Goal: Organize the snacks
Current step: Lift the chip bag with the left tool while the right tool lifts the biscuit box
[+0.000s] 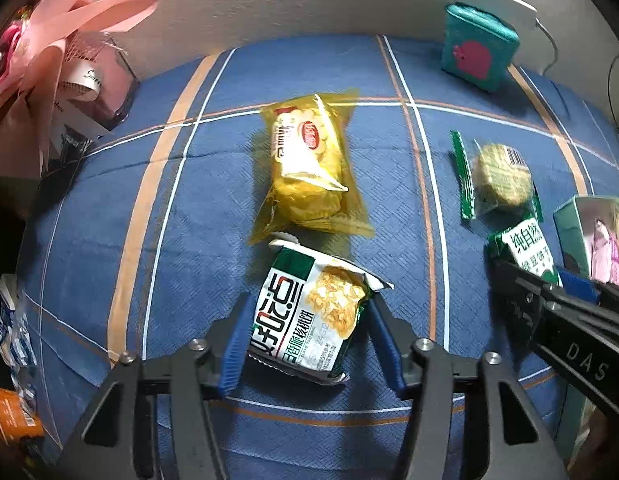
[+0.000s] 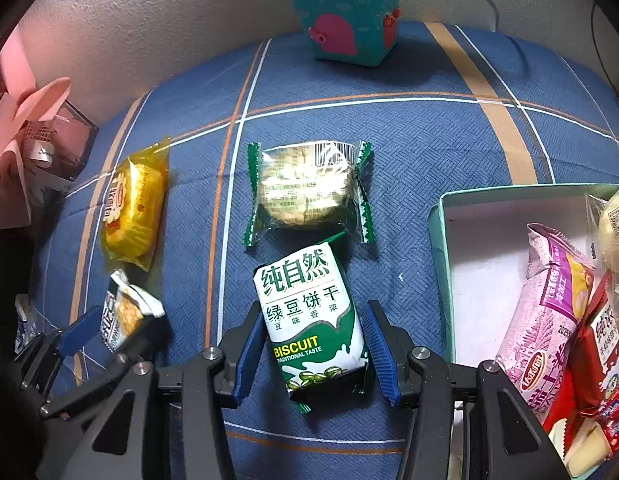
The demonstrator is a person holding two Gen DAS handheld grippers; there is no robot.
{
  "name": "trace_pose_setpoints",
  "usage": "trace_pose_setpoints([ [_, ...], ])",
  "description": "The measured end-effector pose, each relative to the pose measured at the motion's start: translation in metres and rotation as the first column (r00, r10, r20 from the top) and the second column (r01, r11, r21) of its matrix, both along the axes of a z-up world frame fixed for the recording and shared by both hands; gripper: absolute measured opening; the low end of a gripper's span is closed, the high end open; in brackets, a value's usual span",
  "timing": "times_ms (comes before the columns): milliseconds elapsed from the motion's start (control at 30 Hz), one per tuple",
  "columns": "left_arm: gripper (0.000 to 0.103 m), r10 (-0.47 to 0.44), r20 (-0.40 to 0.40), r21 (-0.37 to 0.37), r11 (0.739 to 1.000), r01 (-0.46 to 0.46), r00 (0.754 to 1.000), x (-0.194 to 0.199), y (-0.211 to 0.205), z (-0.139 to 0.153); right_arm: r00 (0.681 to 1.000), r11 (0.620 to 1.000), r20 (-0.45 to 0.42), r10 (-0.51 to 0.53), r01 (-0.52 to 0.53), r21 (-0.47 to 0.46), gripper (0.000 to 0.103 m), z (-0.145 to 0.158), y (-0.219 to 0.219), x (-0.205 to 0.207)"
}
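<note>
Altogether four snack packets (image 2: 309, 188) lie out, each hand-held gripper (image 1: 305, 320) clamped on one

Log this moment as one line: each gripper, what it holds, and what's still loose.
left gripper: shut on green-and-white walnut cookie packet | right gripper: shut on green-and-white mung bean biscuit packet | loose: yellow cake packet

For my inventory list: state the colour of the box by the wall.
Teal box with pink shapes; clearest in the right wrist view.

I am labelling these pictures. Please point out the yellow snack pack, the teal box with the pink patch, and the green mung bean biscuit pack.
yellow snack pack (image 1: 309, 164), left wrist view, middle of wrapper.
teal box (image 2: 345, 12), right wrist view, front face.
green biscuit pack (image 2: 309, 316), right wrist view, white label.
</note>
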State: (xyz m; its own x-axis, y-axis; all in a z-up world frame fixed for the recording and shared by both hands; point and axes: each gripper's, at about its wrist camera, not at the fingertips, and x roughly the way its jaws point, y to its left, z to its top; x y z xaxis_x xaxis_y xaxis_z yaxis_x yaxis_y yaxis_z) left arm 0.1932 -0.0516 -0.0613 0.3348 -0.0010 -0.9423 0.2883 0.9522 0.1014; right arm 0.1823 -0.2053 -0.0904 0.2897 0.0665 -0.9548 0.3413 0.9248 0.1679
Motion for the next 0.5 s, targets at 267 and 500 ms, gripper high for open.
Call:
trace_pose_setpoints([
  [267,0.051,0.071,0.013,-0.047,0.996,-0.071,0.997,0.008,0.015,0.008,1.000,1.000,0.006,0.008,-0.008,-0.024,0.045,0.004,0.009,0.000],
  [500,0.051,0.116,0.056,-0.098,0.989,-0.110,0.992,0.009,0.028,0.029,1.000,1.000,0.028,0.002,-0.002,-0.015,0.043,0.016,0.011,-0.003],
])
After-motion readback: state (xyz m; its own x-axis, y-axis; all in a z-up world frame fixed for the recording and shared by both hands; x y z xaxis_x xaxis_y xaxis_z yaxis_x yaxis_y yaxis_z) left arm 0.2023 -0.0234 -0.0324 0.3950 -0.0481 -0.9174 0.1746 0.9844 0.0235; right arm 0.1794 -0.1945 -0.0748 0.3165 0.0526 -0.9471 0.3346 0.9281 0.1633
